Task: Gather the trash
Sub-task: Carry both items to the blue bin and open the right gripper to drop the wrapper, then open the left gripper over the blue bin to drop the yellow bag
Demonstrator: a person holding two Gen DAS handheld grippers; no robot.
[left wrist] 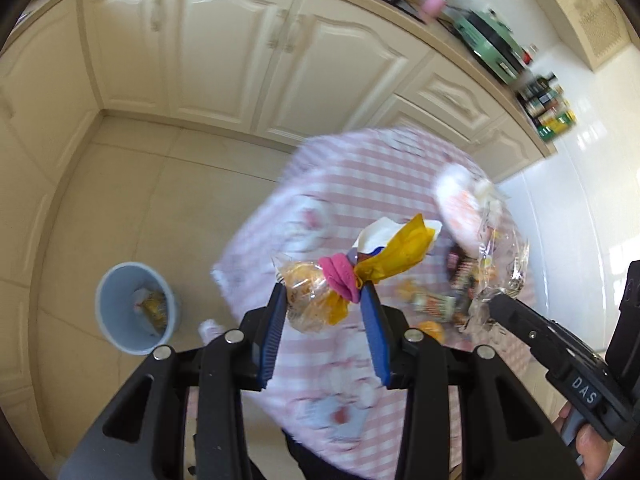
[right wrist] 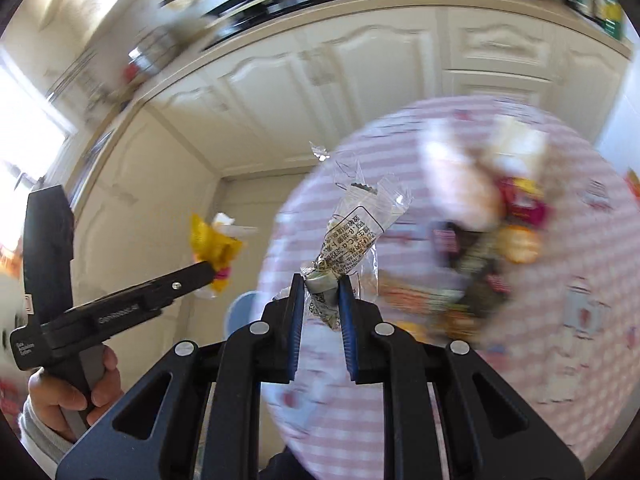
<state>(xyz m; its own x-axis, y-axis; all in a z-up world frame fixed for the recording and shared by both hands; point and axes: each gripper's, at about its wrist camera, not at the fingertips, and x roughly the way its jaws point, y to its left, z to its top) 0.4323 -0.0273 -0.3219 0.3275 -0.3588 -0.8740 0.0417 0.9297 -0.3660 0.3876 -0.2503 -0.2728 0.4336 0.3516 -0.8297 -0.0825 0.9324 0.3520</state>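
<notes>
My left gripper [left wrist: 325,290] is shut on a bundle of wrappers [left wrist: 340,276]: yellow, pink and clear plastic. It holds the bundle in the air above the edge of a round table with a pink checked cloth [left wrist: 352,184]. The bundle also shows in the right wrist view [right wrist: 214,246]. My right gripper [right wrist: 320,282] is shut on a crumpled clear printed wrapper [right wrist: 352,236], held above the table [right wrist: 580,240]. More snack wrappers [left wrist: 460,280] lie on the table. A light blue trash bin [left wrist: 136,308] stands on the floor to the left, with some trash inside.
Cream kitchen cabinets [left wrist: 224,48] run behind the table. The counter holds a green appliance [left wrist: 488,40] and bottles [left wrist: 548,108]. Pale floor tiles [left wrist: 120,200] lie between the table and the cabinets. A white tiled wall [left wrist: 592,160] is on the right.
</notes>
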